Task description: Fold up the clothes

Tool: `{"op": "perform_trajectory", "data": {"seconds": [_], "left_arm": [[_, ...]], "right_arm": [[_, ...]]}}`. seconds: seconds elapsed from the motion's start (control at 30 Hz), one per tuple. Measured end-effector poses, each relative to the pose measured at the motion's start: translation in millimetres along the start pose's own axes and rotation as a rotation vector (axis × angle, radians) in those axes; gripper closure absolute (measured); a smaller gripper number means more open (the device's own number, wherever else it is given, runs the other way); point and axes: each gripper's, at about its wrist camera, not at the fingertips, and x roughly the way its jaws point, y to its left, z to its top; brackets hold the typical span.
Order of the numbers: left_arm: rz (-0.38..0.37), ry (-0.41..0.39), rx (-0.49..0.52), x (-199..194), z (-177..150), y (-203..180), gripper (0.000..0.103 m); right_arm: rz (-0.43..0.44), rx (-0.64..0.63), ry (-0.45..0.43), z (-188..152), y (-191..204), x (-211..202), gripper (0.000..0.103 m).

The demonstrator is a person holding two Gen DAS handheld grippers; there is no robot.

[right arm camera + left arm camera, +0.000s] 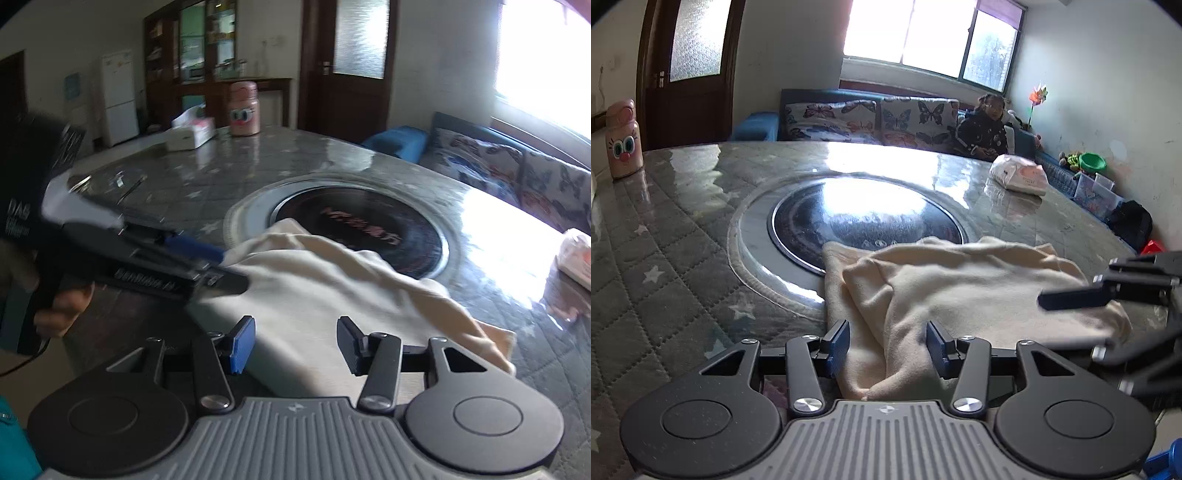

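A cream garment (960, 288) lies bunched and partly folded on the table, its far edge over the dark round inset; it also shows in the right wrist view (314, 288). My left gripper (888, 347) is open, its jaws apart on either side of the garment's near fold. My right gripper (295, 343) is open just above the garment's near edge. The right gripper shows blurred at the right of the left wrist view (1100, 291). The left gripper shows blurred at the left of the right wrist view (207, 266), by the garment's left edge.
The table (665, 266) has a quilted star-pattern cover under glass and a dark round inset (864, 218). A pink cartoon bottle (623, 140) stands far left, a plastic bag (1019, 173) far right. A tissue box (192, 133) sits beyond. A child (984, 125) sits on the sofa.
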Motion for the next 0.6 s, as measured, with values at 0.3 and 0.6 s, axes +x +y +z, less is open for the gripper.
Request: {"op": "perform_trajectory", "data": {"seconds": [0.3,0.6], "left_arm": [[0.061,-0.013,-0.069,-14.8,3.0,28.5,0.053],[0.084,-0.053,-0.157,-32.4,13.7,57.3,0.046]], "right_arm": [[0.043,-0.132,-0.009,8.3,42.1,-0.9,0.048],[0.042,-0.25,0.017,13.6,77.1,20.5,0.048]]}}
